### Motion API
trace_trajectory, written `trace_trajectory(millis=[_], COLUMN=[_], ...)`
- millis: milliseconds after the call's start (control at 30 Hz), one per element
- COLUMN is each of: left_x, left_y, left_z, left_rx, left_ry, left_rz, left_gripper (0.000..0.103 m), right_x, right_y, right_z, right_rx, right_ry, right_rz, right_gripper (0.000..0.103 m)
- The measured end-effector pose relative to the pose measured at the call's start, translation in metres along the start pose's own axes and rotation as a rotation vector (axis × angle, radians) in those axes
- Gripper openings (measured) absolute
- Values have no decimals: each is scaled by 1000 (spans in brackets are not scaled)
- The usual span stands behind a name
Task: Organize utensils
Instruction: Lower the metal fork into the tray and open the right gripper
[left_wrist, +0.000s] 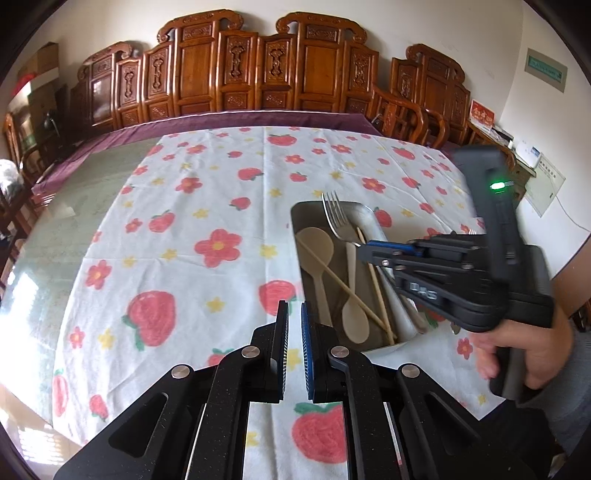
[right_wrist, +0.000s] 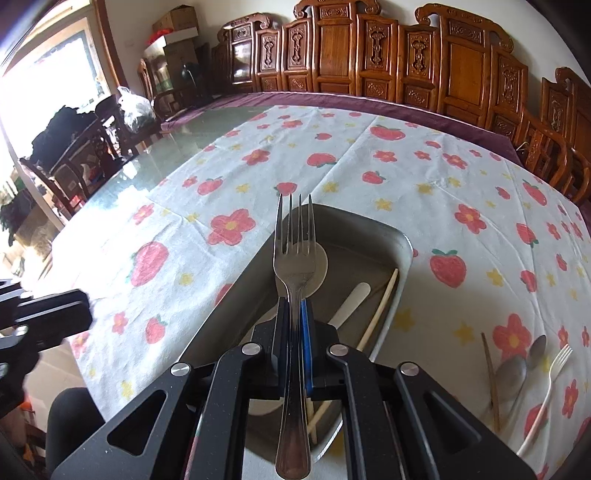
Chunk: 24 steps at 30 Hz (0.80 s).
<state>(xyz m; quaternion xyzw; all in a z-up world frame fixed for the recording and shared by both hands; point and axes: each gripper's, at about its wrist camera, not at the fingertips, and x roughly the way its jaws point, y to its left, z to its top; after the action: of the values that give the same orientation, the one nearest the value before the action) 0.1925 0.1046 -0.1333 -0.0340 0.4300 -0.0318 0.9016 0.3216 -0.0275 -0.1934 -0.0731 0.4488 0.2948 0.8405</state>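
My right gripper (right_wrist: 294, 306) is shut on a metal fork (right_wrist: 294, 254) and holds it, tines forward, over the metal tray (right_wrist: 400, 258). In the left wrist view the right gripper (left_wrist: 364, 249) reaches in from the right above the tray (left_wrist: 306, 221), with the fork (left_wrist: 336, 218) sticking out past its tips. The tray holds two wooden spoons (left_wrist: 314, 245) and chopsticks (left_wrist: 376, 284). My left gripper (left_wrist: 294, 314) hangs empty just left of the tray, its pads a narrow gap apart. Outside the tray, a white-handled fork (right_wrist: 546, 387), two metal spoons (right_wrist: 517, 373) and a dark chopstick (right_wrist: 491, 380) lie on the cloth.
A strawberry-and-flower tablecloth (left_wrist: 207, 221) covers a glass-topped table (left_wrist: 74, 206). Carved wooden chairs (left_wrist: 258, 62) line the far edge. More chairs and bags (right_wrist: 92, 129) stand at the left end.
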Motion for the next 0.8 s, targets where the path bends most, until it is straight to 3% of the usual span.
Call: trace_trajectory(millis=[400, 567, 800], left_x=[-3, -3, -4], left_y=[8, 6, -4], left_z=[-4, -6, -6], left_rx=[-5, 0, 9], left_ry=[-4, 0, 0], left_rz=[6, 9, 10], left_gripper=[6, 6, 6], right_x=[37, 33, 3], right_y=[6, 2, -8], right_z=[-12, -10, -12], right_rx=[-28, -30, -19], right_ry=[88, 86, 18], right_rz=[-39, -38, -19], right_gripper=[8, 8, 9])
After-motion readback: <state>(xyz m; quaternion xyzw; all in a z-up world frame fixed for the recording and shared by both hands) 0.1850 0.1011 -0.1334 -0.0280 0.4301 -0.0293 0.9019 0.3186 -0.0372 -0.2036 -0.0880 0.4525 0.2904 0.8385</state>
